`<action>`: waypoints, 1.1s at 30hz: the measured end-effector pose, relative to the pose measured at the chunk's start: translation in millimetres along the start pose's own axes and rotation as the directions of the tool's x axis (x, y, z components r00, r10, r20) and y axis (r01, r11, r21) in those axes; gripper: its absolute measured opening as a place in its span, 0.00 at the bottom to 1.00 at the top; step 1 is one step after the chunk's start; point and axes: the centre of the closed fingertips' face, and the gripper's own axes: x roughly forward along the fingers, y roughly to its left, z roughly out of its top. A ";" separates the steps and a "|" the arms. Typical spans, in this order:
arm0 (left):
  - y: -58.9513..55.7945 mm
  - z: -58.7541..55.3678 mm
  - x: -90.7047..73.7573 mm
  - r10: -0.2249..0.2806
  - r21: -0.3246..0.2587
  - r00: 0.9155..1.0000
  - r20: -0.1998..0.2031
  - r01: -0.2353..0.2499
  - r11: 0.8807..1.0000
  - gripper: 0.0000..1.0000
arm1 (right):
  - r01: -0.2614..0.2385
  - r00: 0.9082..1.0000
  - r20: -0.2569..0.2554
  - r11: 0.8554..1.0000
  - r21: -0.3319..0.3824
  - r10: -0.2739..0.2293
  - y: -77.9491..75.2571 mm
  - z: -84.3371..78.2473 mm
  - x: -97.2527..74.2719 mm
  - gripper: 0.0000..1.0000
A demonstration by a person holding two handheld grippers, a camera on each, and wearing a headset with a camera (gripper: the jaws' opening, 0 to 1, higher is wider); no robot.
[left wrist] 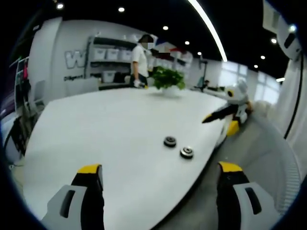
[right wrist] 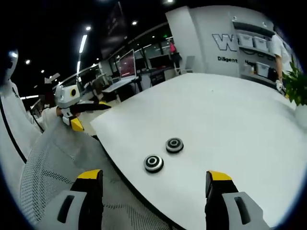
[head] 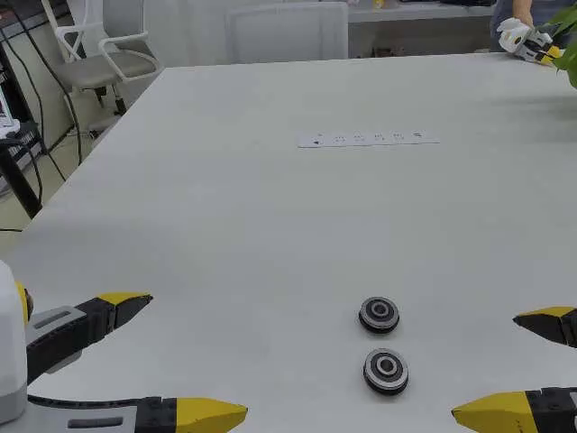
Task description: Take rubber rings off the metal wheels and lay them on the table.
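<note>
White table (head: 270,207), two metal wheels (head: 380,315); left gripper (head: 196,355), right gripper (head: 485,365) jaws wide apart, empty, touching nothing.

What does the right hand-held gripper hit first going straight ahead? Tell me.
Probably the nearer metal wheel, centred between the open jaws of the right hand-held gripper; the farther metal wheel sits just beyond. Height over the table is unclear, so it may pass above.

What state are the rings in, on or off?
On: black rings circle the near wheel and far wheel.
</note>
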 end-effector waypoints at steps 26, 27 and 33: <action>1.6 -3.3 -1.2 0.026 0.024 0.999 -0.027 -0.025 0.999 0.98 | 0.001 1.000 0.010 1.000 -0.002 -0.001 0.2 1.2 -0.6 0.87; 1.9 -3.4 -1.4 0.027 0.023 0.999 -0.027 -0.026 0.999 0.98 | 0.002 1.000 0.010 1.000 -0.002 -0.002 0.3 1.1 -0.6 0.87; -1.7 -0.6 -2.1 0.025 0.053 1.000 -0.017 -0.024 0.998 0.95 | 0.011 1.000 0.013 1.000 -0.002 -0.011 -0.4 0.4 -1.7 0.87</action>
